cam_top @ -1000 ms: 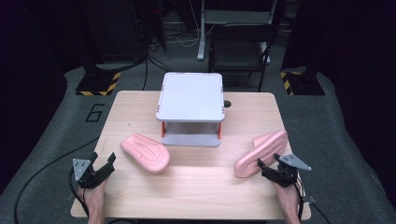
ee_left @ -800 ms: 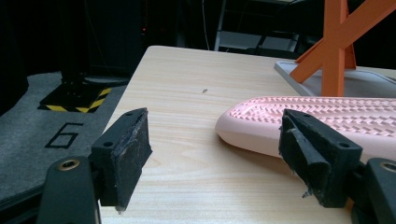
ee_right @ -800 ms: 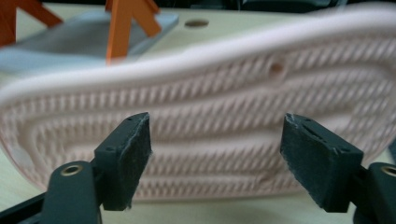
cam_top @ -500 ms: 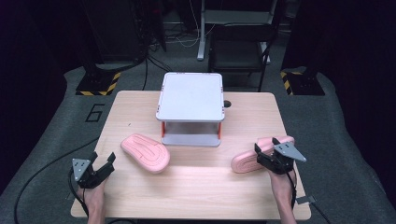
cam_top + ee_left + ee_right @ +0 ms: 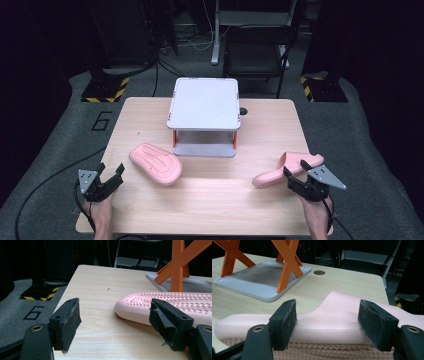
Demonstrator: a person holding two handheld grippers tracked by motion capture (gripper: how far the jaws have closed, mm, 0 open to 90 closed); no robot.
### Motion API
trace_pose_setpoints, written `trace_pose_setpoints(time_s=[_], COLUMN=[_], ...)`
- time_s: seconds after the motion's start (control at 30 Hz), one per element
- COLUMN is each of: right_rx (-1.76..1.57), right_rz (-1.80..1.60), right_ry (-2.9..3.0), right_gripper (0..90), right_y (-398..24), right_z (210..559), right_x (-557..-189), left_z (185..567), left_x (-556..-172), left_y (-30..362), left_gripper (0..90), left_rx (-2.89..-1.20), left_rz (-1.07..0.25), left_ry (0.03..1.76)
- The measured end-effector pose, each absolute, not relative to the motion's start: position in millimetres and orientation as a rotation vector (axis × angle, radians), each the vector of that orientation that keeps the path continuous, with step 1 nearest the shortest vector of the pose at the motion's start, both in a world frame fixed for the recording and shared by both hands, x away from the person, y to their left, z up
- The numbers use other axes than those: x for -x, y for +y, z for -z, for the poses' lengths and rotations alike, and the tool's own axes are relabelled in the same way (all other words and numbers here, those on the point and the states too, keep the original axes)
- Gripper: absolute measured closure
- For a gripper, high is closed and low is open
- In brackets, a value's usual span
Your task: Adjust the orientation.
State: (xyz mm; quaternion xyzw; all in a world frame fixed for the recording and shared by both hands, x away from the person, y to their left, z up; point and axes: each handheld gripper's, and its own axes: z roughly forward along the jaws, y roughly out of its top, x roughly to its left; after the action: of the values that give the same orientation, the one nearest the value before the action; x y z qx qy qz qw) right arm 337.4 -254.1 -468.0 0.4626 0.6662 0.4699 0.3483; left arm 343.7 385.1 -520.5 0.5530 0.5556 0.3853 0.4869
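1. Over at the right edge of the wooden table (image 5: 210,195), the right gripper (image 5: 295,181) is on the right-hand pink slipper (image 5: 287,167), its black jaws straddling the slipper's side edge.
2. From the right gripper view, the slipper (image 5: 332,315) sits tipped on its side between the two pads, ribbed sole showing along the bottom; the left pad (image 5: 287,322) is right against the foam, while the right pad stands a little off it, so no firm pinch shows. The jaws have just been closing in, with the slipper between them.
3. In the high view that slipper lies near the table's right edge, toe end pointing towards the middle, strap end close by the gripper.
4. Switch to the left: the left gripper (image 5: 107,177) hovers at the near-left corner of the table, jaws spread wide and holding nothing.
5. Its own view shows the second pink slipper (image 5: 170,305) lying sole-up just ahead, ribbed tread facing the ceiling, close to the right-hand jaw but apart from both pads.
6. That second slipper (image 5: 156,164) lies left of centre, angled across the boards.
7. Behind both, mid-table, stands the grey two-tier rack (image 5: 205,105) on orange crossed legs (image 5: 287,262), well apart from either slipper.
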Motion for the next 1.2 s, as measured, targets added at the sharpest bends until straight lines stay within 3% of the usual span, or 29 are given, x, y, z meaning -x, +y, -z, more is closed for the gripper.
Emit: trace_pose_setpoints(time_s=[0.2, 0.3, 0.6, 0.7, 0.83, 1.07, 1.2], right_rx=[-1.225, -1.255, -1.377, -1.516, -1.52, -1.456, -1.368], right_rz=[-1.185, -1.078, -1.051, -1.115, -1.127, -1.106, -1.111], right_ry=[1.702, 1.681, 1.649, 1.71, 1.741, 1.708, 1.551], right_gripper=[30.9, 25.3, 21.9, 26.9, 26.2, 26.3, 21.8], right_y=[-266, -268, -291, -301, -299, -300, -307], right_z=[474, 477, 495, 512, 520, 516, 503], right_x=[-319, -316, -321, -330, -341, -338, -322], left_z=[521, 521, 520, 521, 521, 521, 522], left_x=[-344, -344, -344, -344, -344, -343, -344], left_y=[385, 385, 385, 386, 387, 390, 387], left_gripper=[24.8, 24.8, 24.8, 24.8, 24.8, 24.8, 24.8], left_rx=[-1.342, -1.33, -1.33, -1.325, -1.32, -1.323, -1.326], left_rz=[-0.938, -0.933, -0.933, -0.936, -0.938, -0.933, -0.933], left_ry=[1.357, 1.36, 1.358, 1.362, 1.36, 1.366, 1.355])
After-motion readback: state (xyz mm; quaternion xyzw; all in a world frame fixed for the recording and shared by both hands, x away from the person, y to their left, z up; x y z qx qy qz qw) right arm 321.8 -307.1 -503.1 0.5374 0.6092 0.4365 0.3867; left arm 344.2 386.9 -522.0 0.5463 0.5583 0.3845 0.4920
